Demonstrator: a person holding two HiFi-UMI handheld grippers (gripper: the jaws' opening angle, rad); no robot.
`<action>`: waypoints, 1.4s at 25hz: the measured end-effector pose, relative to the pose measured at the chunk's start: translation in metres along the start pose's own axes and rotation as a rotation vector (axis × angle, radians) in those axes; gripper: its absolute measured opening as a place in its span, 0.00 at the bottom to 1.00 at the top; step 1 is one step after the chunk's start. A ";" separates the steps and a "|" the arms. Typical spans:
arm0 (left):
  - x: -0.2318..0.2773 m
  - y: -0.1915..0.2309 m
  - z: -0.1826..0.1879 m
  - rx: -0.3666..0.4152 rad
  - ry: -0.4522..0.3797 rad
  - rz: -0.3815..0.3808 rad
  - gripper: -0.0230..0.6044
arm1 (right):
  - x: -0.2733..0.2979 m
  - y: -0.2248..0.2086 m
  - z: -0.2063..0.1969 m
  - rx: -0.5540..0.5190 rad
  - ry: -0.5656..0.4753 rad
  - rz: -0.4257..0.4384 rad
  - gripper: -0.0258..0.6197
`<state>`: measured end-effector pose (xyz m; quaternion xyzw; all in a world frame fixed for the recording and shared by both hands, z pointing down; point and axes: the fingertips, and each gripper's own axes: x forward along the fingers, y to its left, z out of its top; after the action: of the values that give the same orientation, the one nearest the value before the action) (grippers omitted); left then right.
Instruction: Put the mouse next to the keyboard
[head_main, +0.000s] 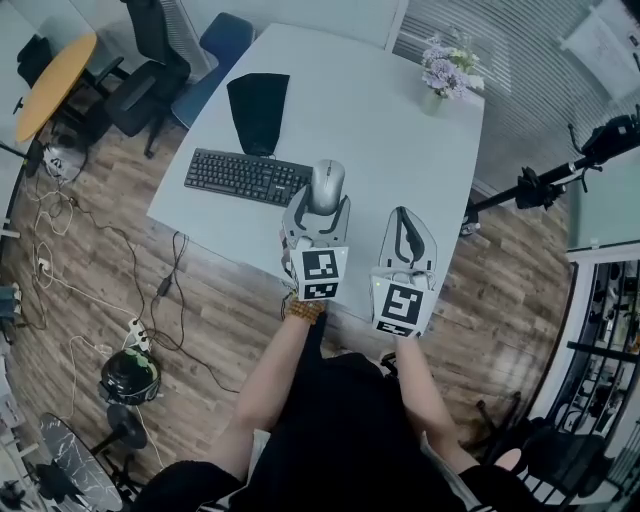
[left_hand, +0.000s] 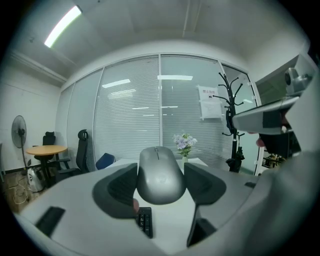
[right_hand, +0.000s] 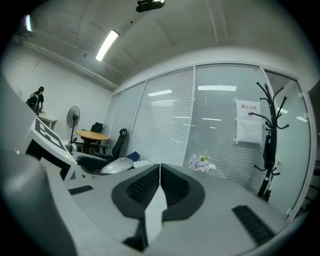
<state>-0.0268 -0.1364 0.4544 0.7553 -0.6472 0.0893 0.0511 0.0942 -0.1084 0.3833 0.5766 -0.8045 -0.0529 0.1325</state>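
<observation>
A grey mouse (head_main: 326, 185) is clamped between the jaws of my left gripper (head_main: 321, 212), just off the right end of the black keyboard (head_main: 247, 176) on the white table (head_main: 400, 130). In the left gripper view the mouse (left_hand: 160, 175) fills the gap between the two dark pads, and a corner of the keyboard (left_hand: 145, 221) shows below it. Whether the mouse rests on the table or hangs above it I cannot tell. My right gripper (head_main: 404, 232) is to the right near the table's front edge, its jaws pressed together on nothing (right_hand: 159, 186).
A black mouse pad (head_main: 258, 110) lies behind the keyboard. A vase of pale flowers (head_main: 446, 72) stands at the table's far right corner. Office chairs (head_main: 160, 60) and a round wooden table (head_main: 52, 80) are at the far left. Cables and a power strip (head_main: 137, 330) lie on the floor.
</observation>
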 end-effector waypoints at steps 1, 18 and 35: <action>-0.002 -0.001 0.004 0.001 -0.009 -0.001 0.51 | -0.002 0.000 0.002 0.004 -0.007 0.000 0.04; -0.035 -0.002 0.055 0.020 -0.130 0.006 0.51 | -0.018 -0.004 0.024 0.005 -0.058 -0.005 0.04; -0.043 -0.002 0.096 0.045 -0.215 0.017 0.51 | -0.017 -0.012 0.046 0.008 -0.108 -0.008 0.04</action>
<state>-0.0244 -0.1125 0.3515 0.7559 -0.6533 0.0225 -0.0363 0.0972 -0.0999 0.3335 0.5768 -0.8082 -0.0813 0.0866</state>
